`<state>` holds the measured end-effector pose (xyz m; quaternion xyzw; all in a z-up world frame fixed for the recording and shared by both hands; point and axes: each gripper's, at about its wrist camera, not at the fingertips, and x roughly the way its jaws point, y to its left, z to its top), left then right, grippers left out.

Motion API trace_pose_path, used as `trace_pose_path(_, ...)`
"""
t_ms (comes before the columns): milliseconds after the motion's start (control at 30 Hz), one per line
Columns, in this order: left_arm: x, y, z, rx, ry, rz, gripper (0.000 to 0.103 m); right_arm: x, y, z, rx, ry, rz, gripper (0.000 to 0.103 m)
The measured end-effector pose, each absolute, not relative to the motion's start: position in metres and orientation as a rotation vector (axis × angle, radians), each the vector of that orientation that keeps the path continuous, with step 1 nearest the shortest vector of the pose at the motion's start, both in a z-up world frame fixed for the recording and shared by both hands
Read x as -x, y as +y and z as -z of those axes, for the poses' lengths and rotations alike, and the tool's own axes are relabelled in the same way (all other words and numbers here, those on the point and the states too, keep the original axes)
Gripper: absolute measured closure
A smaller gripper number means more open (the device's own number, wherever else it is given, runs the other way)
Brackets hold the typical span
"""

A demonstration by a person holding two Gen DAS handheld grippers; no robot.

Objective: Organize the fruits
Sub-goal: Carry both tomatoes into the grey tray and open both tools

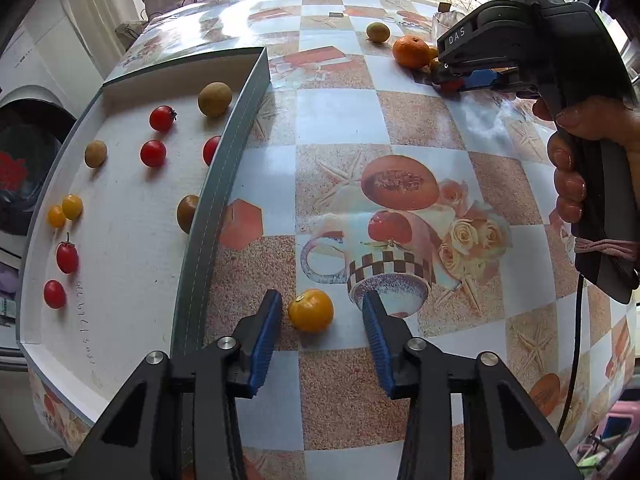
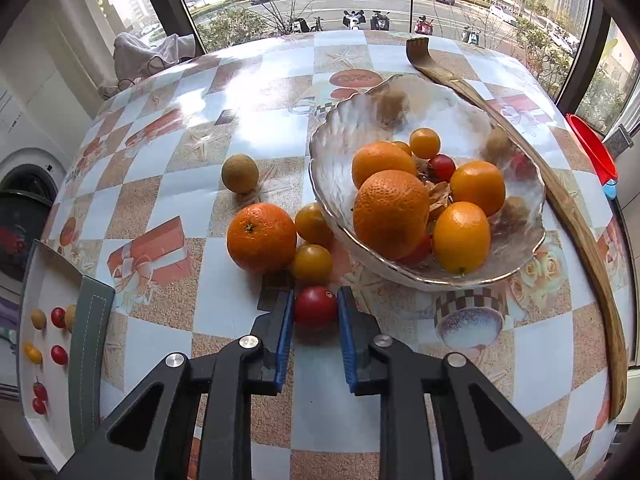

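Note:
My left gripper point(image 1: 322, 312) is open around a yellow tomato point(image 1: 311, 310) that lies on the table just right of the white tray point(image 1: 132, 248). The tray holds several red and yellow cherry tomatoes and brown longans. My right gripper point(image 2: 314, 308) is shut on a red cherry tomato point(image 2: 315, 306) at table level, in front of a glass bowl point(image 2: 516, 236) filled with oranges, kumquats and tomatoes. An orange point(image 2: 261, 237), two yellow tomatoes point(image 2: 311, 263) and a longan point(image 2: 240, 173) lie on the table left of the bowl.
A long wooden back scratcher point(image 2: 580, 232) lies along the bowl's right side. The tray's grey wall point(image 1: 224, 184) stands between the left gripper and the tray floor. A red container point(image 2: 592, 148) sits at the far right edge.

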<state>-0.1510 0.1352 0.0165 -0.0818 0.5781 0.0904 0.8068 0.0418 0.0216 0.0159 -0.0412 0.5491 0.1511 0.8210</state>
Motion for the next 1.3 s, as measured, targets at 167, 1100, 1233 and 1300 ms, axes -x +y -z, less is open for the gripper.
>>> trace_pose_path(167, 0.153, 0.149, -0.020, 0.260, 1.246, -0.165, 0.080, -0.025, 0.013, -0.022, 0.068, 1.186, -0.351, 0.079)
trace_pose_path(1100, 0.177, 0.198, -0.083, 0.358, 1.142, -0.115, 0.080, 0.078, 0.042, -0.062, 0.052, 1.325, -0.491, 0.079)
trace_pose_path(1233, 0.189, 0.226, -0.087, 0.364, 1.131, -0.177, 0.080, 0.084, 0.073, -0.067, 0.072, 1.326, -0.551, 0.079)
trace_pose_path(1300, 0.196, 0.241, -0.085, 0.372, 1.136, -0.212, 0.080, 0.087, 0.088, -0.069, 0.082, 1.328, -0.583, 0.079)
